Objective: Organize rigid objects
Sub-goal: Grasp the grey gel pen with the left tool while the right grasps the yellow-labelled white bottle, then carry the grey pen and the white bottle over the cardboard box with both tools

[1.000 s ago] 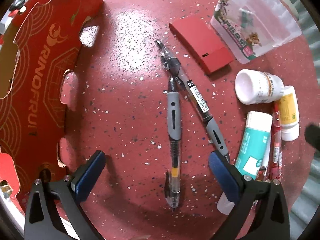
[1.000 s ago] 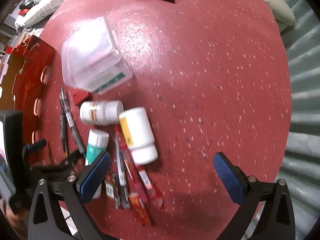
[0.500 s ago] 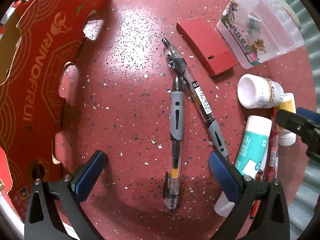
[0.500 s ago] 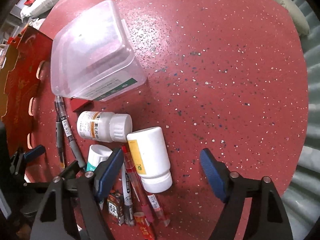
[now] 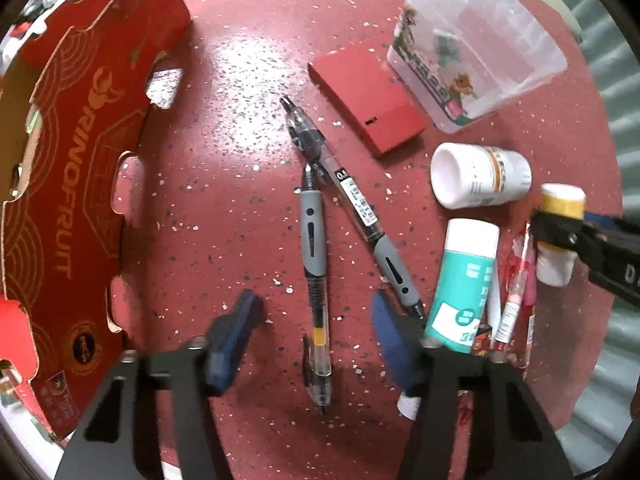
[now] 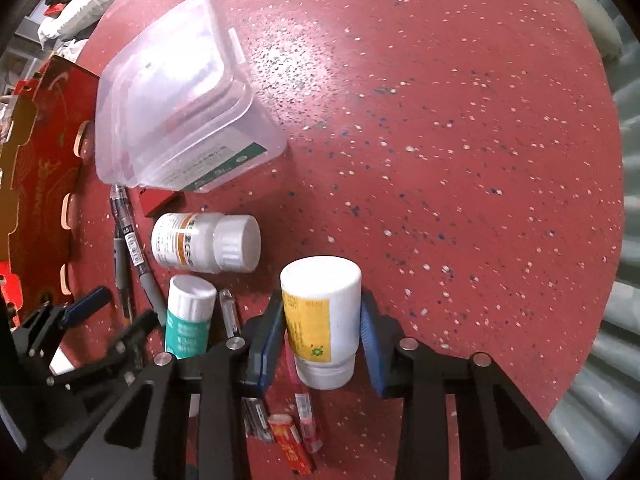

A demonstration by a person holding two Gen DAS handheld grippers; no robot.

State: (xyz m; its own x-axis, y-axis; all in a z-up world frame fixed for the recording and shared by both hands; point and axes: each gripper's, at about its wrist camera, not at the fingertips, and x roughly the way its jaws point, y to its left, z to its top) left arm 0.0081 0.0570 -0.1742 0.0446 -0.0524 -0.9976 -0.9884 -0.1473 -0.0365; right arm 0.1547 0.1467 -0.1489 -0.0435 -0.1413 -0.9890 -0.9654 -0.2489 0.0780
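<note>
A clear pen with a grey grip (image 5: 316,280) lies on the red speckled table, lengthwise between the fingers of my left gripper (image 5: 314,304). Its jaws are closing and the blue pads stand clear of the pen on both sides. A second pen with a black cap (image 5: 352,196) crosses it at the top. My right gripper (image 6: 320,304) points down over a white bottle with a yellow label (image 6: 320,312). Its jaws are closing, and both pads touch the bottle's sides. The same bottle (image 5: 560,196) and the right gripper's finger show at the right edge of the left wrist view.
A red printed cardboard box (image 5: 80,160) stands along the left. Nearby lie a flat red case (image 5: 368,96), a clear plastic tub (image 6: 176,100), a white bottle with an orange band (image 6: 204,240), a teal-labelled bottle (image 6: 188,320) and several red pens (image 5: 516,292).
The left jaws have narrowed around the grey-grip pen. The right gripper came down over the yellow-labelled bottle and its jaws closed in from wide open onto its sides.
</note>
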